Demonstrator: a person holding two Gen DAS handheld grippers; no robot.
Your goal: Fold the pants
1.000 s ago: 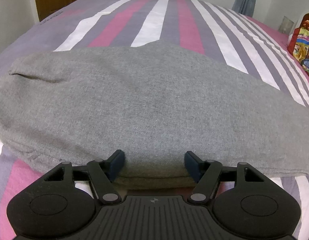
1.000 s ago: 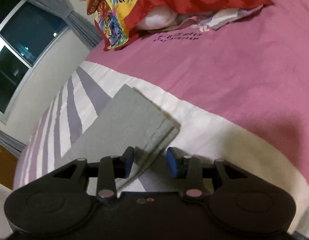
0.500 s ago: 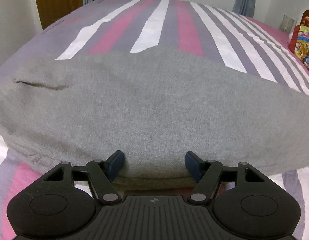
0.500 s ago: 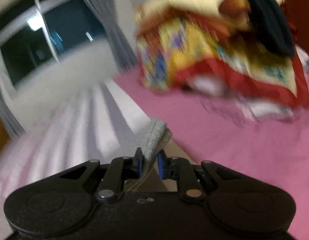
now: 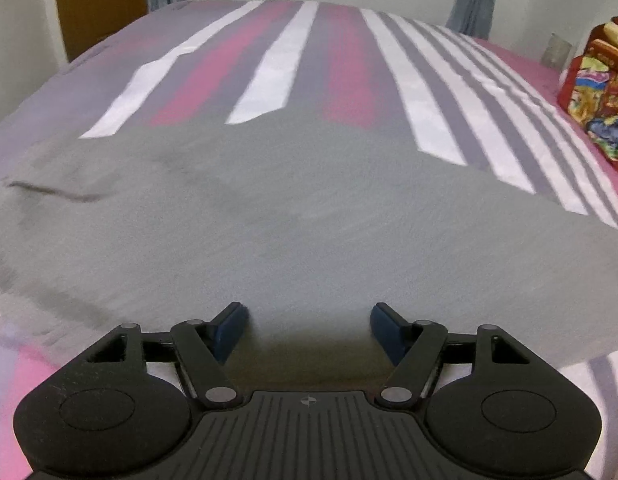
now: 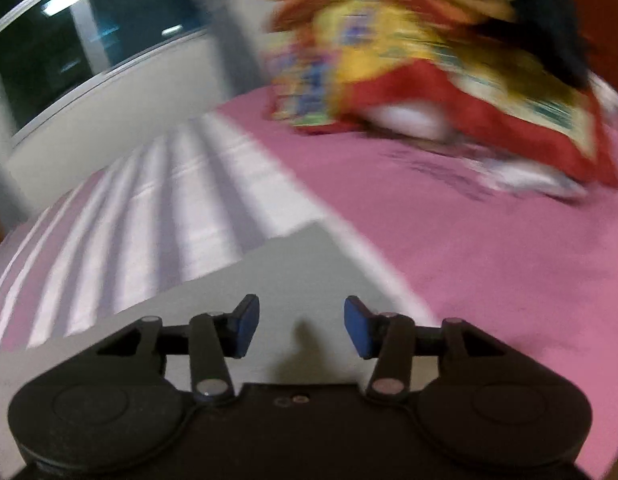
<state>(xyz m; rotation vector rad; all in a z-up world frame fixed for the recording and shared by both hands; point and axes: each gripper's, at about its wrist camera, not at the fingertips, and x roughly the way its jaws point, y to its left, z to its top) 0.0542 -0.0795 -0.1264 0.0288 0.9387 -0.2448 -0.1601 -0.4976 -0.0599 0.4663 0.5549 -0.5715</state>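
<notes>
The grey pants (image 5: pixel 293 216) lie spread across the striped bed, filling the middle of the left wrist view. My left gripper (image 5: pixel 307 330) is open, its blue pads either side of the near folded edge, holding nothing. In the blurred right wrist view a grey corner of the pants (image 6: pixel 301 276) lies flat on the bed just ahead of my right gripper (image 6: pixel 301 326). That gripper is open with the cloth below and between its pads, not pinched.
The bedsheet (image 5: pixel 277 64) has pink, white and grey stripes. A colourful red and yellow bundle (image 6: pixel 429 60) sits on the pink area at the far right, also in the left wrist view (image 5: pixel 601 92). A brown door (image 5: pixel 97 0) and a window (image 6: pixel 69 40) stand beyond the bed.
My right gripper closed on the pants corner half a second ago, then opened and let it go; the corner now lies flat. The left gripper stayed open and shifted slightly.
</notes>
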